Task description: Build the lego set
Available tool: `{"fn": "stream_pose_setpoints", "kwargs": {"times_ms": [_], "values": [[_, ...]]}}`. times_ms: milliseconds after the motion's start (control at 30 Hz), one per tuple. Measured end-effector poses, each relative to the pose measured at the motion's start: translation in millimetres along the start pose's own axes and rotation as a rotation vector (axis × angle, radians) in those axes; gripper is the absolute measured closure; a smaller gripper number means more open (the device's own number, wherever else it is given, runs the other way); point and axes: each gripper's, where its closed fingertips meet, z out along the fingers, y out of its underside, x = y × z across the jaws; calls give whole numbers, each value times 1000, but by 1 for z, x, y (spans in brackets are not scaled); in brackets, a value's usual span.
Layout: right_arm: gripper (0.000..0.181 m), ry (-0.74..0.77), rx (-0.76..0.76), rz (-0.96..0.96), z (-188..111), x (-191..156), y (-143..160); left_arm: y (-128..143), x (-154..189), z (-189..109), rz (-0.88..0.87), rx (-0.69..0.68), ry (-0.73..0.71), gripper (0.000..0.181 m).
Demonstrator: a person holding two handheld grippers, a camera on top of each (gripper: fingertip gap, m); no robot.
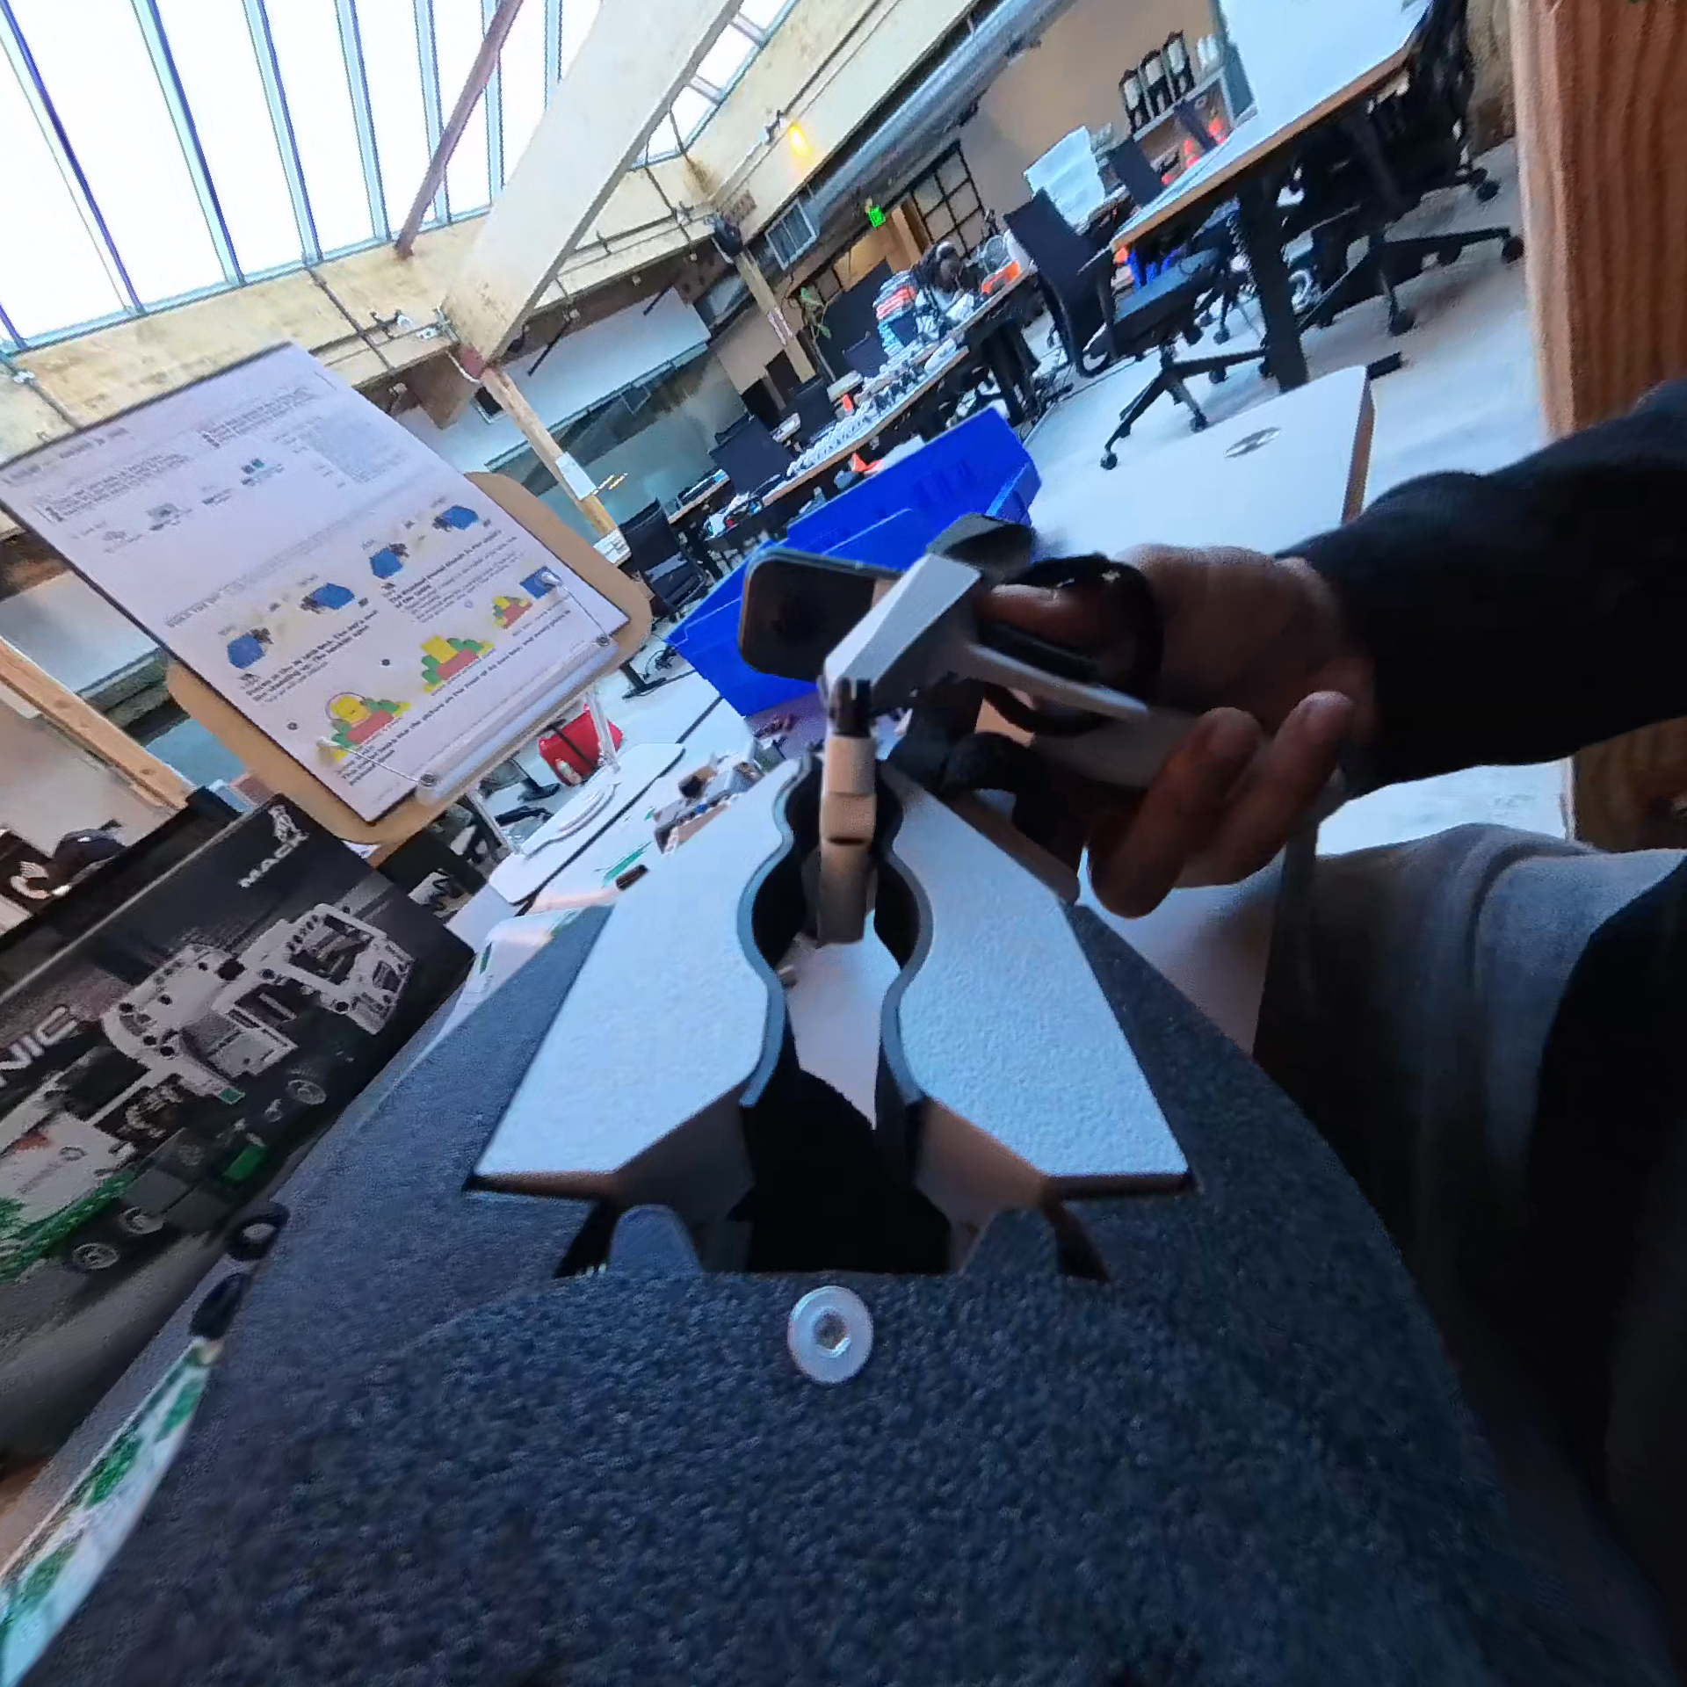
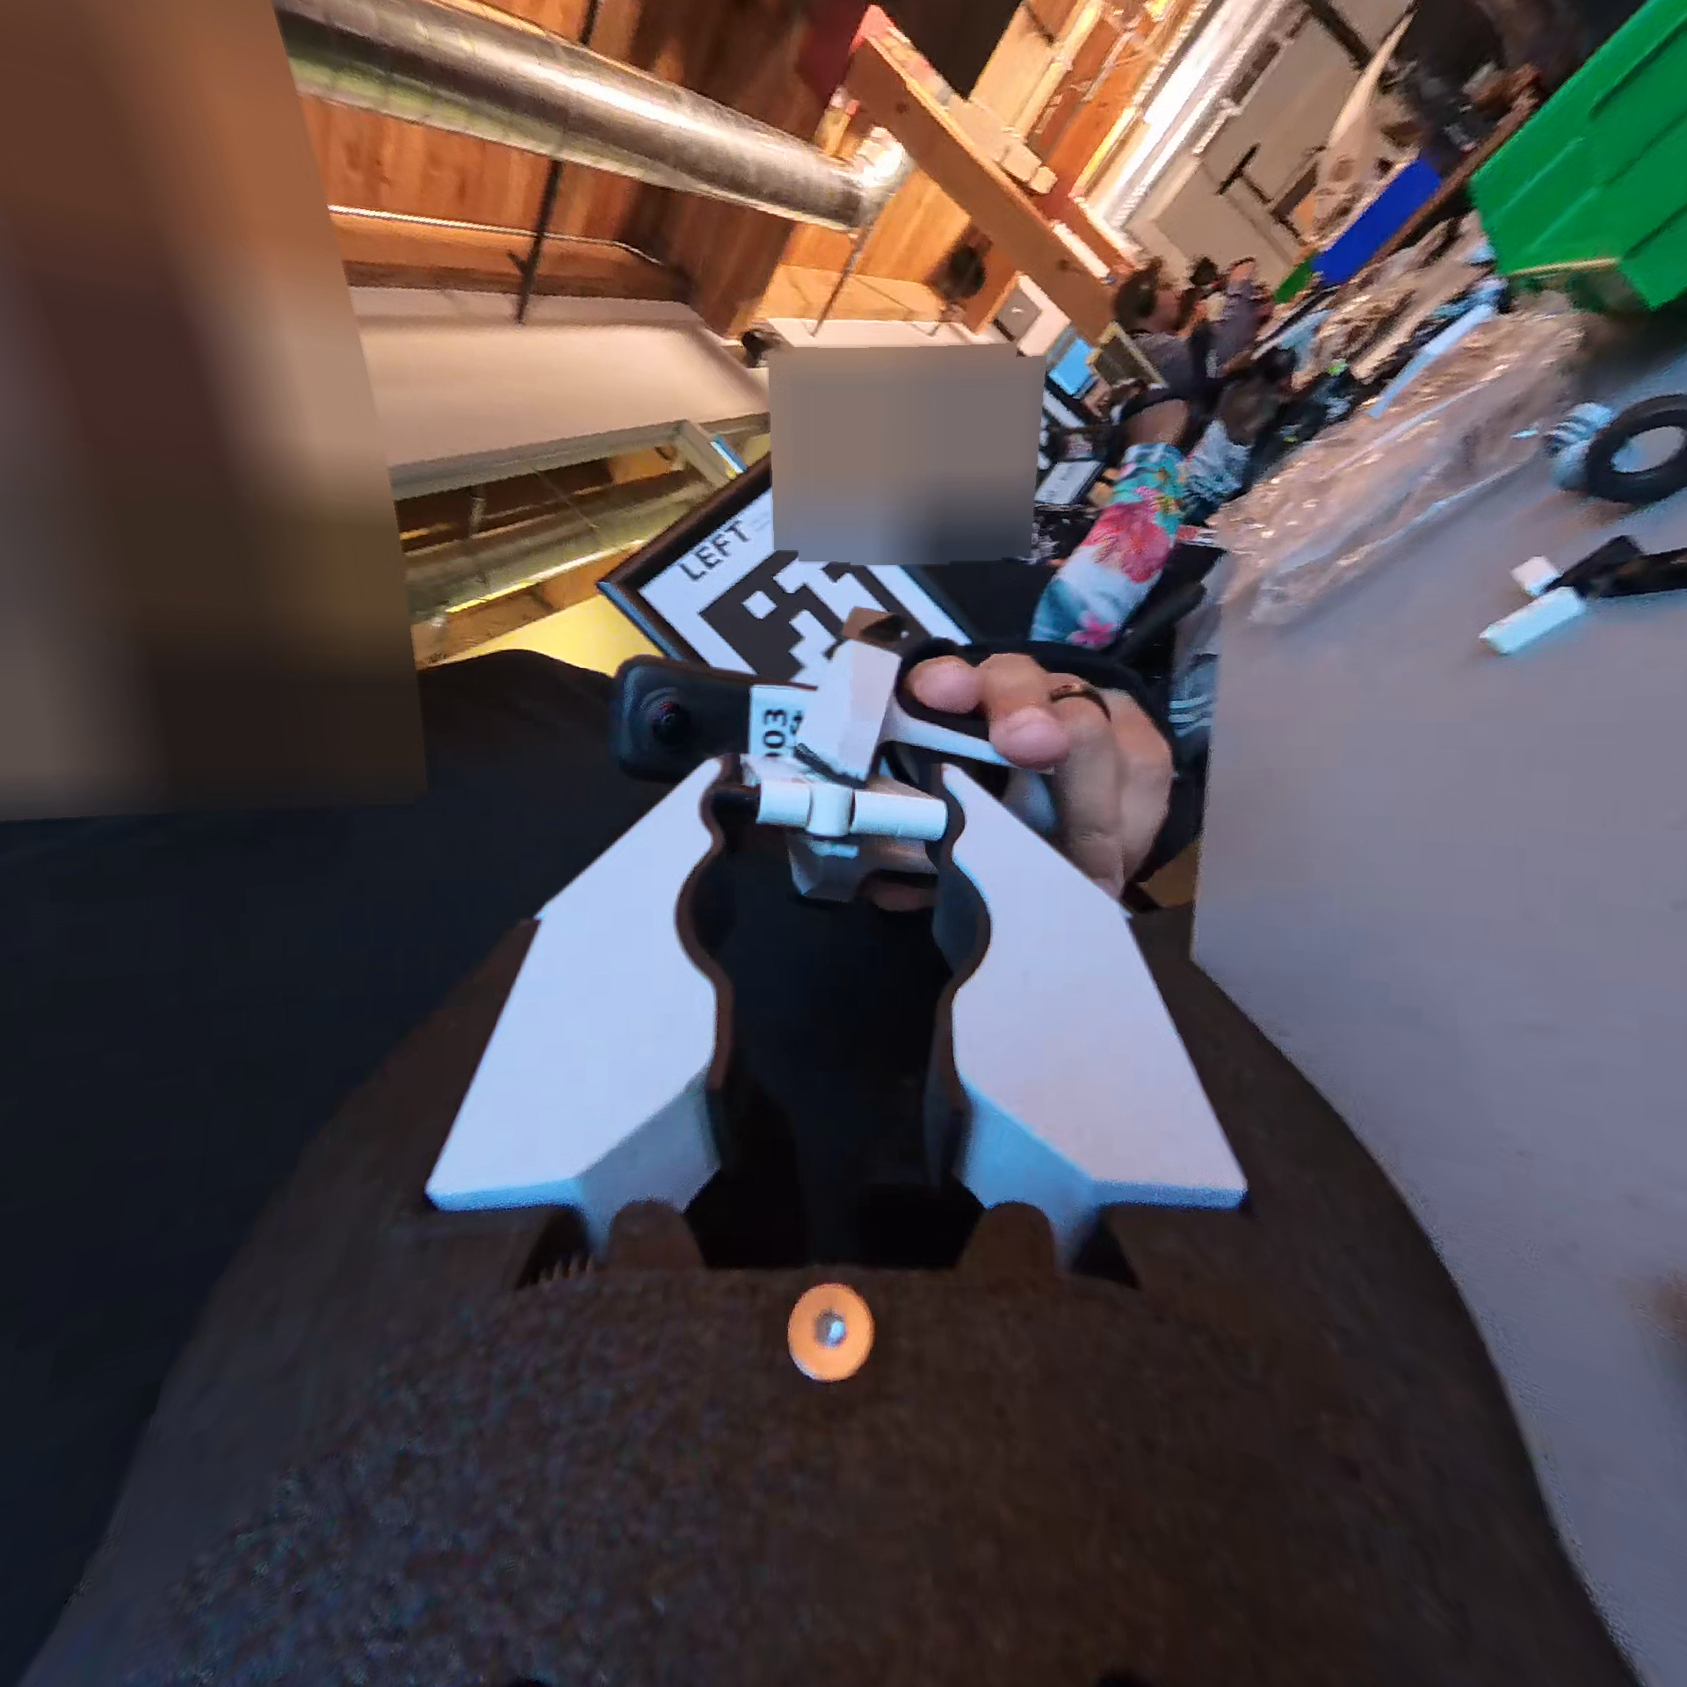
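Observation:
A small white lego connector with a black pin in one end (image 1: 844,849) is held in the air between both grippers. My left gripper (image 1: 840,794) is shut across its middle, with a finger on each side. In the right wrist view the piece (image 2: 890,815) lies crosswise between the tips of my right gripper (image 2: 831,808), whose fingers press on its two ends. The right gripper's upper finger (image 1: 913,630) sits on top of the piece in the left wrist view. One left finger (image 2: 858,703) touches it from above in the right wrist view.
An instruction sheet on a wooden stand (image 1: 310,584) and the lego box (image 1: 201,1022) are to the left, with a blue bin (image 1: 876,548) behind. A black tyre (image 2: 1634,456), white parts (image 2: 1534,630) and clear bags (image 2: 1369,438) lie on the table. People sit farther off. My left and right fingertips are right by each other.

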Motion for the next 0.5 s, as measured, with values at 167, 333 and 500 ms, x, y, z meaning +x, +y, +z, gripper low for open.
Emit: {"fn": "stream_pose_setpoints", "kwargs": {"times_ms": [167,333,500], "values": [[142,-13,13,19,0,3,0,-5,1,-1,-13,13,9,175],[142,-116,26,81,-2,-3,2,-10,3,-1,23,19,4,175],[142,-139,12,73,-2,-6,3,-12,4,-1,12,16,20,175]]}}
